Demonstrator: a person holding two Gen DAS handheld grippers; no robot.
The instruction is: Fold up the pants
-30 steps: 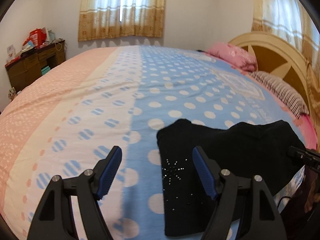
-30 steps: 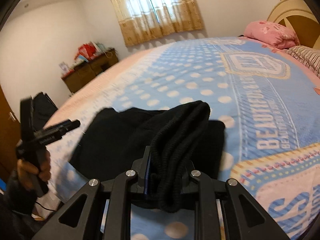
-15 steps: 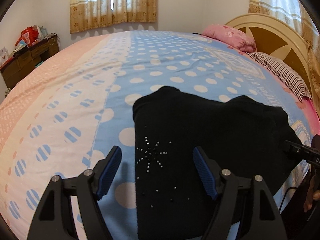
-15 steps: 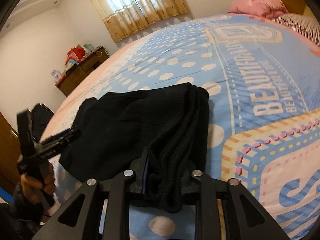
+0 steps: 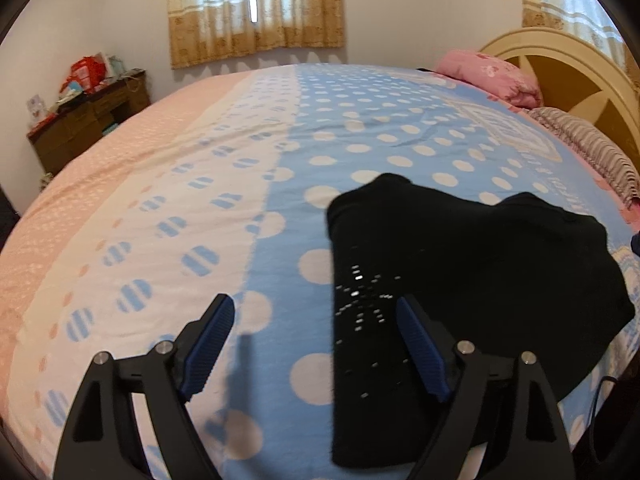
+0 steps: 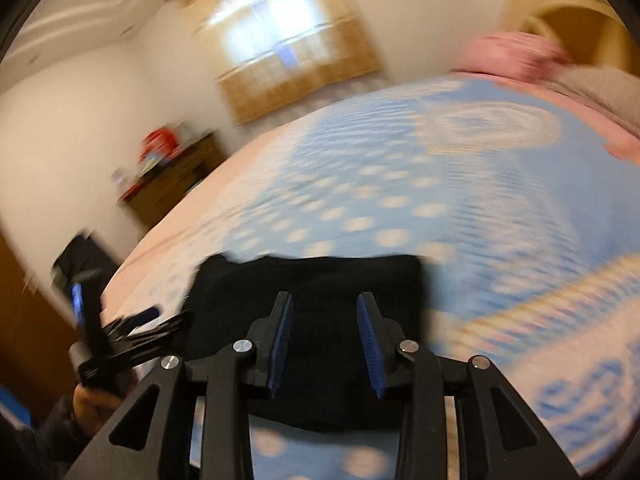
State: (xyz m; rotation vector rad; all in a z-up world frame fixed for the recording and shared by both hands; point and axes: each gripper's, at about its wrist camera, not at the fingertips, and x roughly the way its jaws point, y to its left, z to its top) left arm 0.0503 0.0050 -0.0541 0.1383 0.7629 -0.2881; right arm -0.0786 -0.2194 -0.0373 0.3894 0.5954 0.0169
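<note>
— So where do the black pants (image 5: 460, 280) sit right now?

— Flat on the polka-dot bedsheet (image 5: 360, 152), near the bed's close edge, folded into a compact dark block. A spray of small rhinestones (image 5: 360, 300) faces up on the part closest to the left wrist camera.

— And the grippers?

— The left gripper (image 5: 316, 344) hangs above the left edge of the pants with its blue pads wide apart; its jaws have just been opening and nothing lies between them but air, one pad over sheet, the other over cloth. The right gripper (image 6: 325, 340) has just been opening too, and its pads stand clear of the fabric, which lies below them on the bed.

— Why let go there?

— I'd judge the fold is laid down, so the cloth is released to rest on its own weight rather than be dragged out of shape.

— Is the stack tidy?

— The right wrist view is badly smeared, so I can't vouch for its edges; the left view shows a humped far side near the striped pillow (image 5: 592, 148), which probably wants smoothing.
</note>
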